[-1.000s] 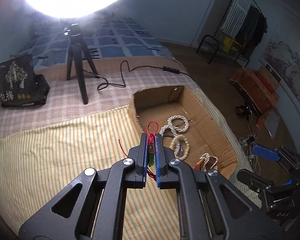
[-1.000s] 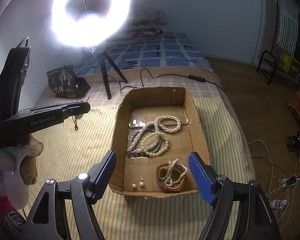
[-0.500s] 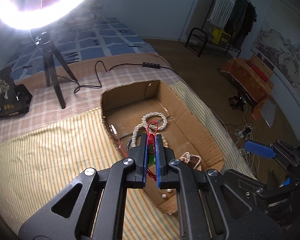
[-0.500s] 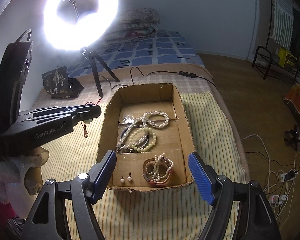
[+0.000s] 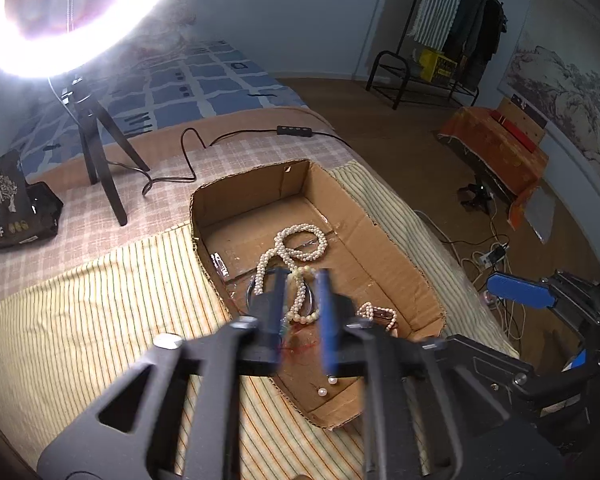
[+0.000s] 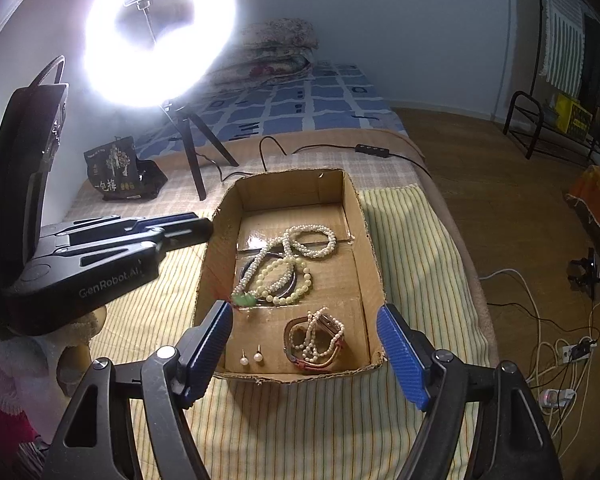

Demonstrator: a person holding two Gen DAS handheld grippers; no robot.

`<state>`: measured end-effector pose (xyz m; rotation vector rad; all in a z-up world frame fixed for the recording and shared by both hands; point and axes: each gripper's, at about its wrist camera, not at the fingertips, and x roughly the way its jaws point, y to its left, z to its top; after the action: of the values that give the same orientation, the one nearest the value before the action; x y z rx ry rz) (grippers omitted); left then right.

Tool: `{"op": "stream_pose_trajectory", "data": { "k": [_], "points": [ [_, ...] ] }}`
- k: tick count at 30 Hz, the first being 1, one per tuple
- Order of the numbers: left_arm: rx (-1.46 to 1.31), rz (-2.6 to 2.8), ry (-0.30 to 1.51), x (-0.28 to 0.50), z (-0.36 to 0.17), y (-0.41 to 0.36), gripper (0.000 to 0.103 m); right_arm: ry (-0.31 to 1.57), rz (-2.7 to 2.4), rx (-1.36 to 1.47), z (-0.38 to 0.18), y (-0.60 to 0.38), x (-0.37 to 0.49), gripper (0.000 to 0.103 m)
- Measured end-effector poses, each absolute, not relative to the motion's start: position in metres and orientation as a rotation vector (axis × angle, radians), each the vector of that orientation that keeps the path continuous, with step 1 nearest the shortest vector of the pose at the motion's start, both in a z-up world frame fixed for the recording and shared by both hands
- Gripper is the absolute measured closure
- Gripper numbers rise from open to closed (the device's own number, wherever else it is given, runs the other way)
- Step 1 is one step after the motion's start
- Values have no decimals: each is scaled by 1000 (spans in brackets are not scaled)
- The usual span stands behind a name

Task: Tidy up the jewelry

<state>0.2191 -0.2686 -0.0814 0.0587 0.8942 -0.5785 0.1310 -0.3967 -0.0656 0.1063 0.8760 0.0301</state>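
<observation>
A shallow cardboard box [image 6: 370, 248] lies on the striped cloth and holds pearl strands [image 6: 310, 240], a pair of pearl earrings [image 6: 251, 358] and a brown strap with beads [image 6: 314, 340]. A green pendant on a red cord [image 6: 242, 300] lies in the box near its left wall. My left gripper [image 5: 302, 280] is open and empty above the box's left side; the red cord [image 5: 300, 346] shows below its fingers. My right gripper [image 6: 304, 320] is wide open and empty above the box's near end. The box also shows in the left wrist view [image 5: 380, 236].
A ring light on a black tripod [image 6: 192, 148] stands behind the box, with its cable and inline switch [image 6: 374, 148]. A black pouch [image 6: 118, 170] sits at the far left. The bed edge drops to the floor at right, where cables and a power strip [image 6: 556, 396] lie.
My left gripper moved over the box, opened and let go of the green pendant with the red cord, which now lies in the box. My right gripper stayed open.
</observation>
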Motion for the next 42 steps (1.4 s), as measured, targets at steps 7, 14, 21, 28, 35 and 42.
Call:
{"op": "stream_pose_trajectory", "data": {
  "k": [7,14,21,28,35,42],
  "points": [
    [49,-565,865,213,-73,-258,56,875,26,97,-63,-392,125,26],
    [38,-545,841,201,-60,-240,56,854,18,83,-51,-387,114,26],
    [39,-522,790,177,-37,-217,56,805,-1,67,-31,-376,101,22],
    [58,-505,731,147,-18,-196,56,761,-16,51,-16,-364,88,21],
    [69,-493,693,120,-8,-179,55,708,-53,35,-3,-352,71,14],
    [88,-482,637,98,-1,-172,28,662,-96,58,3,-351,57,4]
  ]
}}
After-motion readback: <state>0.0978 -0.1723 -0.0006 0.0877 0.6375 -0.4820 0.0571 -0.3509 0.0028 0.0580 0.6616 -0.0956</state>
